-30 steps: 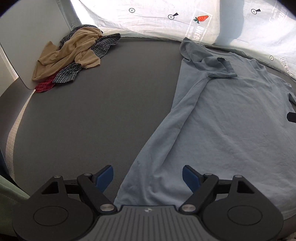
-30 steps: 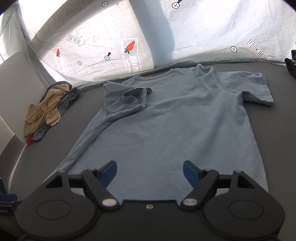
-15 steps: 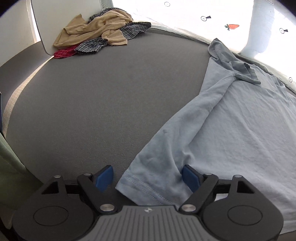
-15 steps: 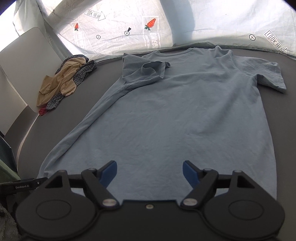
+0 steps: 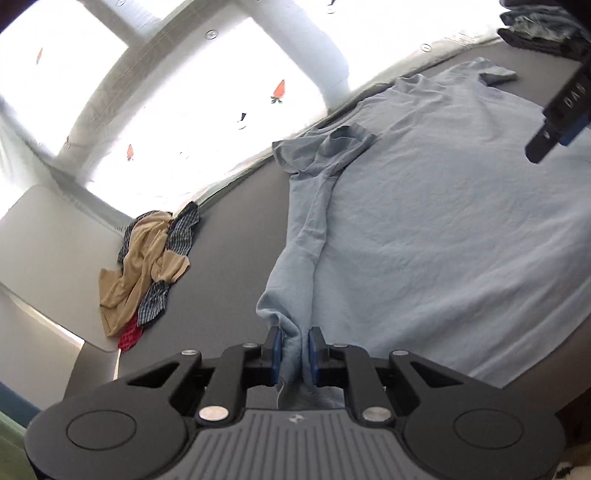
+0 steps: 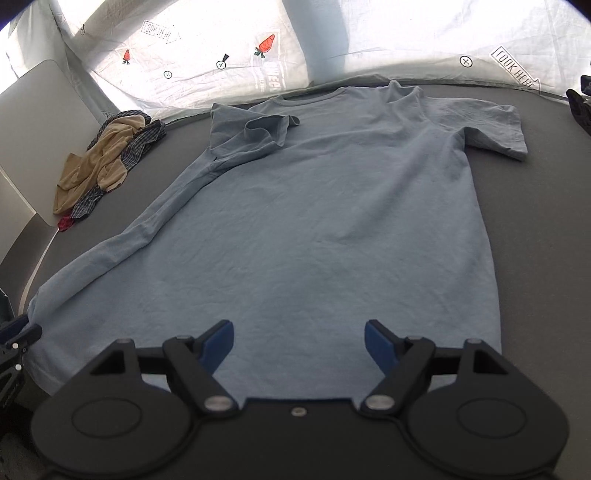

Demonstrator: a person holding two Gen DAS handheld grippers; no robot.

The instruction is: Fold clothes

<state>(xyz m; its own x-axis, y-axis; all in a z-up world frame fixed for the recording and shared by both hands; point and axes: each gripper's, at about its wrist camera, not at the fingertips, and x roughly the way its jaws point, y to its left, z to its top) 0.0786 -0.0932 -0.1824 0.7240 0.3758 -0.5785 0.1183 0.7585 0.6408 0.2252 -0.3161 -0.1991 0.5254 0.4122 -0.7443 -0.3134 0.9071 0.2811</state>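
A light blue T-shirt [image 5: 443,229] [image 6: 332,221] lies spread face up on the dark grey table [image 5: 229,258], collar at the far side. Its left sleeve is folded in over the chest and its left side is rolled into a ridge. My left gripper [image 5: 294,343] is closing its jaws on the shirt's near left hem corner, and the blue pads pinch the bunched fabric. In the right wrist view the left gripper [image 6: 18,332] shows at the left edge. My right gripper [image 6: 299,336] hovers open over the near hem, with nothing between its fingers.
A pile of tan, checked and red clothes [image 5: 147,266] [image 6: 107,158] lies at the far left, beside a white panel [image 6: 40,110]. A printed white sheet [image 6: 332,44] hangs behind the table. Dark clothes [image 5: 543,26] sit at the far right corner.
The left gripper swung and rolled over, and its jaws closed on the shirt's hem corner, bunching the fabric. The right gripper drifted a little closer over the hem and stayed open.
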